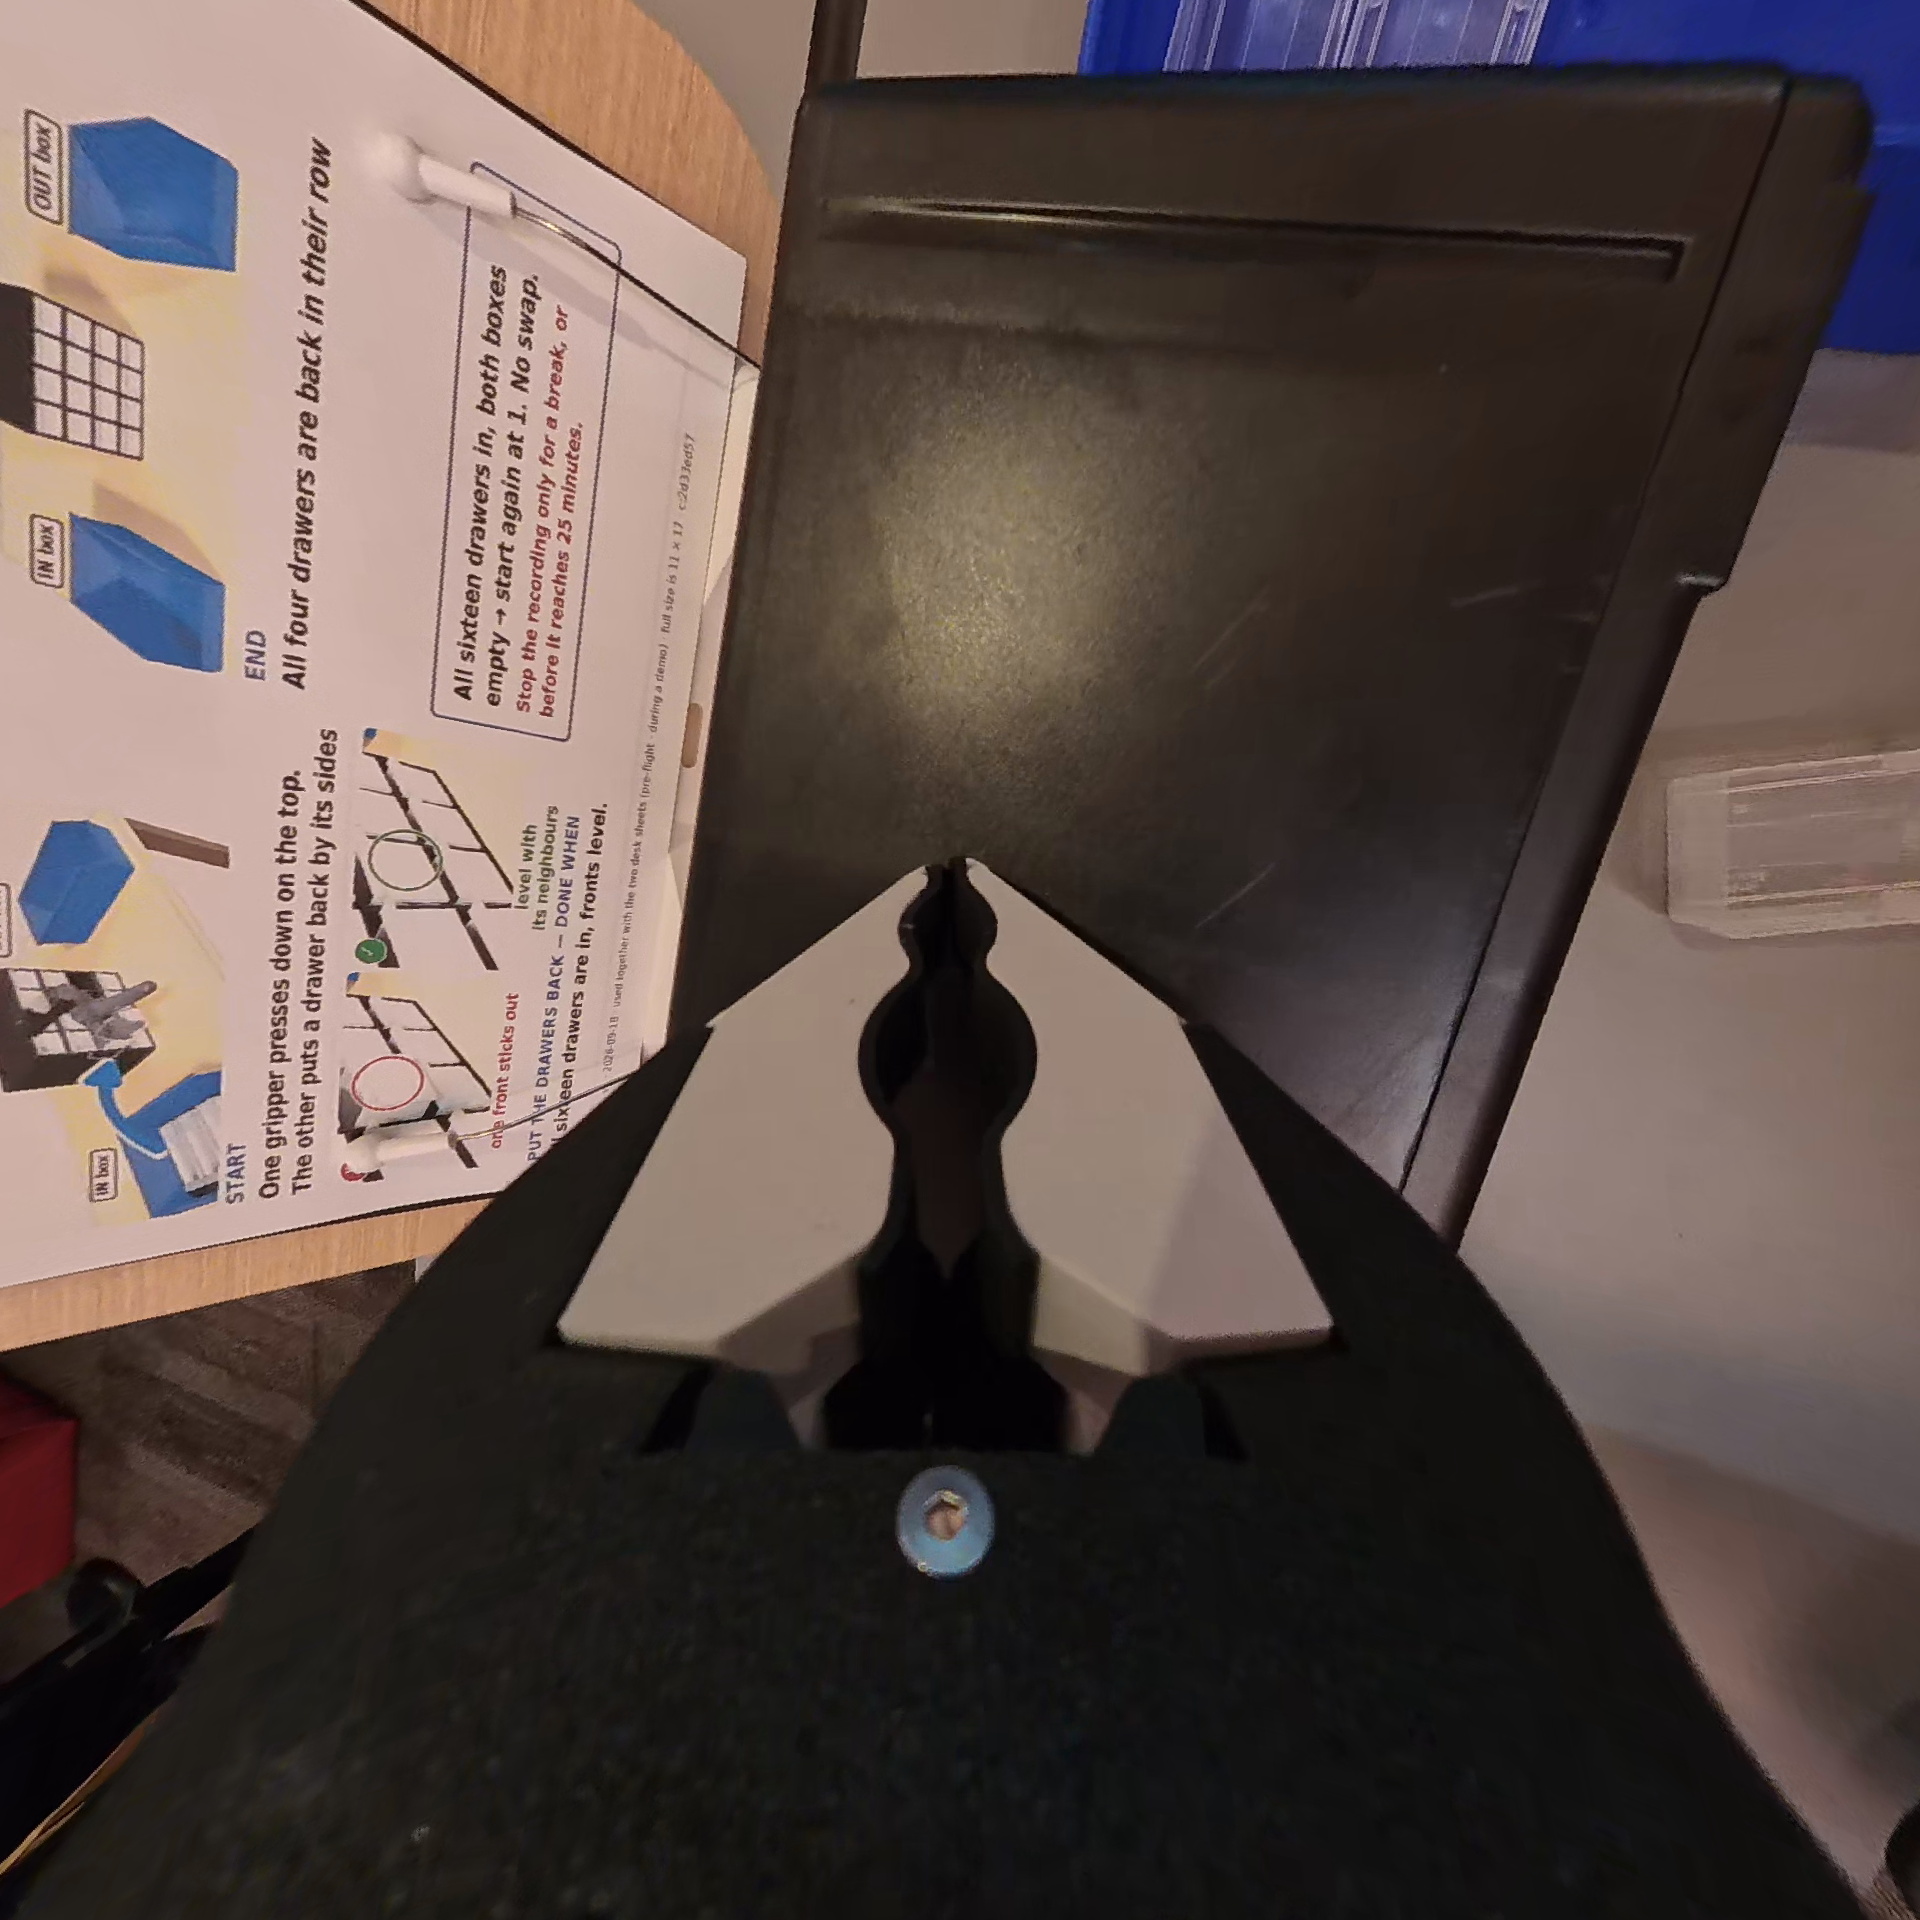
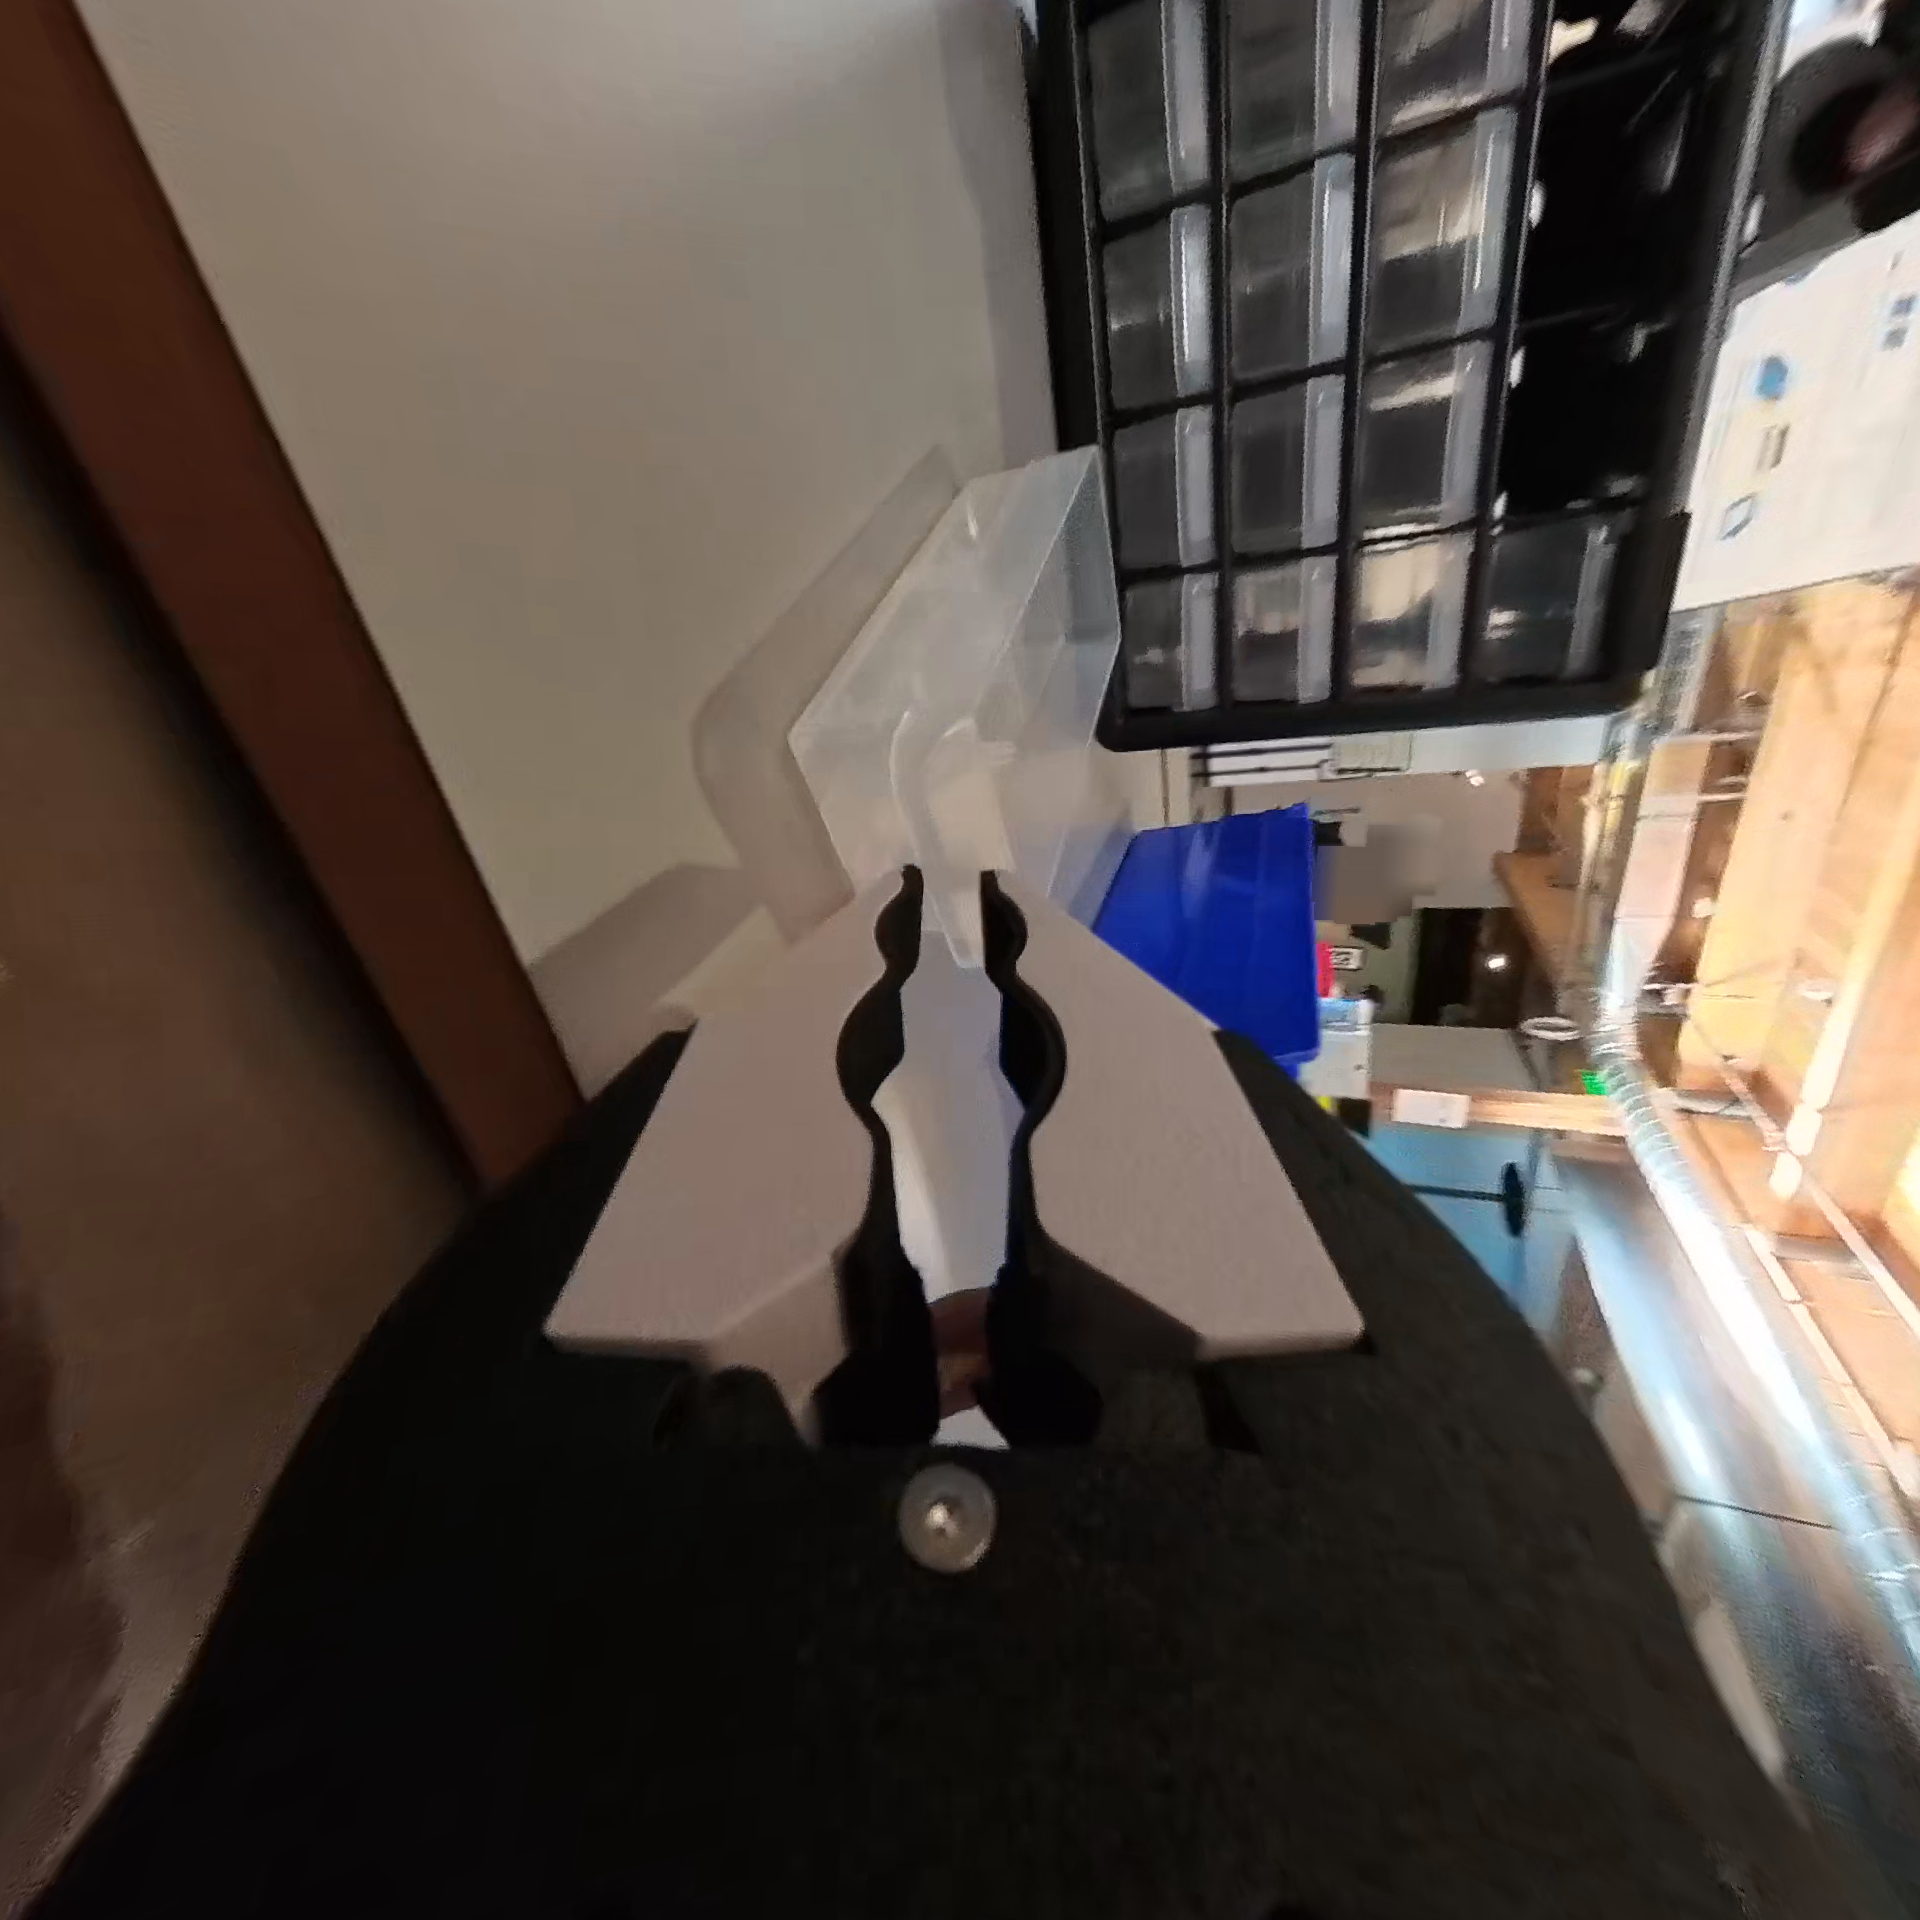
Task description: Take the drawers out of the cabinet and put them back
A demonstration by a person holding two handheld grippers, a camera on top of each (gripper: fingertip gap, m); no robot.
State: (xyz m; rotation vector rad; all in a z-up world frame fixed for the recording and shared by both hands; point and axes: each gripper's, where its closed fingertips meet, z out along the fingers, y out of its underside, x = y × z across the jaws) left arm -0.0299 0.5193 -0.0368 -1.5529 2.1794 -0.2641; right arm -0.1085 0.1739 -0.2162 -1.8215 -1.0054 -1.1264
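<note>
Blurred drawer [image 2: 966, 665] in right gripper [image 2: 951, 883]

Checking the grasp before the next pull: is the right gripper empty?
No. The right gripper has its jaws shut on the handle of a clear drawer held out of the black cabinet.

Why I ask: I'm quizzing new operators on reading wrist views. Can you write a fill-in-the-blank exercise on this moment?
1. The right gripper is shut on the handle of a ____ plastic drawer.
2. The left gripper, its jaws closed, points at a flat panel of the ____ cabinet.
3. Past the drawer in the right wrist view stands a ____ bin.

Missing words: clear; black; blue.
</note>
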